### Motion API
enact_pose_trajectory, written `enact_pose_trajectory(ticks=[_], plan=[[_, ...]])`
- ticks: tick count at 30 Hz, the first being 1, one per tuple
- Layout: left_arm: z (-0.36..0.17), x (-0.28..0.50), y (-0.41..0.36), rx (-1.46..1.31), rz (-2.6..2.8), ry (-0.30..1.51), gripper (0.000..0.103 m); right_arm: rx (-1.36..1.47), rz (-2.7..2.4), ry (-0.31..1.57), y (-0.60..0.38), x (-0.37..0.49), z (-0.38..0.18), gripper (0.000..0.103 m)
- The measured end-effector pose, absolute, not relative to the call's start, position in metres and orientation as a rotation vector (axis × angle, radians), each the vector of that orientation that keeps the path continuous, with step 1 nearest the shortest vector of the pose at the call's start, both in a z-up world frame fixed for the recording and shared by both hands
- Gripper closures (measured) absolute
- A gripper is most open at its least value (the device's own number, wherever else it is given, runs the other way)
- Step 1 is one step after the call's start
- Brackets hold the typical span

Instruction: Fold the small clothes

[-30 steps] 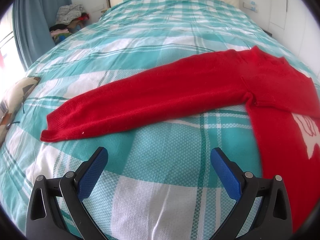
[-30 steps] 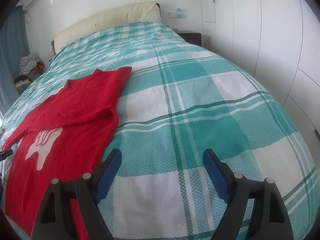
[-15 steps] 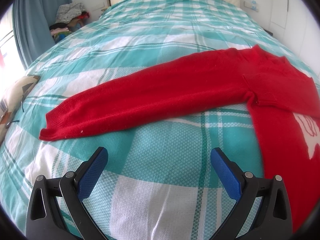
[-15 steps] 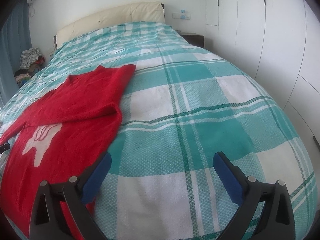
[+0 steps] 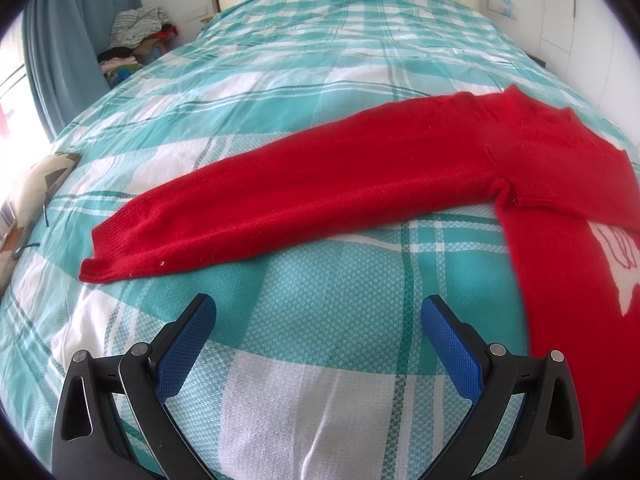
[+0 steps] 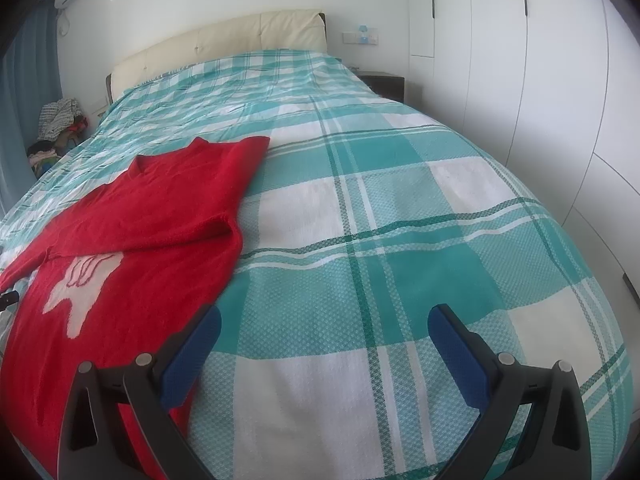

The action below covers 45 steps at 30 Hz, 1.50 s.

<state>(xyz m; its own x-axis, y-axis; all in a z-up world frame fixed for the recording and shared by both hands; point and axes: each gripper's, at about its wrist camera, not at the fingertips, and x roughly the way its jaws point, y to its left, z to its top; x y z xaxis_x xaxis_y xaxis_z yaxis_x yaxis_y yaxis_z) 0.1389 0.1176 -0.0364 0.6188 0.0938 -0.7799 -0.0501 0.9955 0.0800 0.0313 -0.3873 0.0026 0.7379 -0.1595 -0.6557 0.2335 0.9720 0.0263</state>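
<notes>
Plaid bed [image 5: 320, 60]: both grippers spread, empty. L gripper [image 5: 318, 322] should pinch sleeve cuff [image 5: 108, 256] ahead-left, fold inward over sweater [image 6: 132, 240].

Bright daylight pours in from the window [image 5: 12, 92] at far left, blown out; fisheye bends the edges, corners vignette black, focus stays sharp.

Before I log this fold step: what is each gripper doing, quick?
Left gripper: open, holding nothing, above the bedspread.
Right gripper: open, holding nothing, beside the red sweater.
</notes>
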Motion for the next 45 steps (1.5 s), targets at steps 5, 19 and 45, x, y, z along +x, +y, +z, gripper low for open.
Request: enact_pose_trajectory(ticks=[5, 19, 45], plan=[[-0.037, 0.138, 0.117, 0.061, 0.082, 0.902, 0.000, 0.107, -0.216, 0.710, -0.387, 0.032, 0.002, 0.001], [-0.039, 0.138, 0.115, 0.065, 0.082, 0.908, 0.000, 0.095, -0.218, 0.714, -0.386, 0.032, 0.002, 0.001], [-0.012, 0.158, 0.356, -0.635, 0.195, 0.995, 0.006, 0.117, -0.161, 0.713, -0.378, 0.035, 0.008, 0.001]])
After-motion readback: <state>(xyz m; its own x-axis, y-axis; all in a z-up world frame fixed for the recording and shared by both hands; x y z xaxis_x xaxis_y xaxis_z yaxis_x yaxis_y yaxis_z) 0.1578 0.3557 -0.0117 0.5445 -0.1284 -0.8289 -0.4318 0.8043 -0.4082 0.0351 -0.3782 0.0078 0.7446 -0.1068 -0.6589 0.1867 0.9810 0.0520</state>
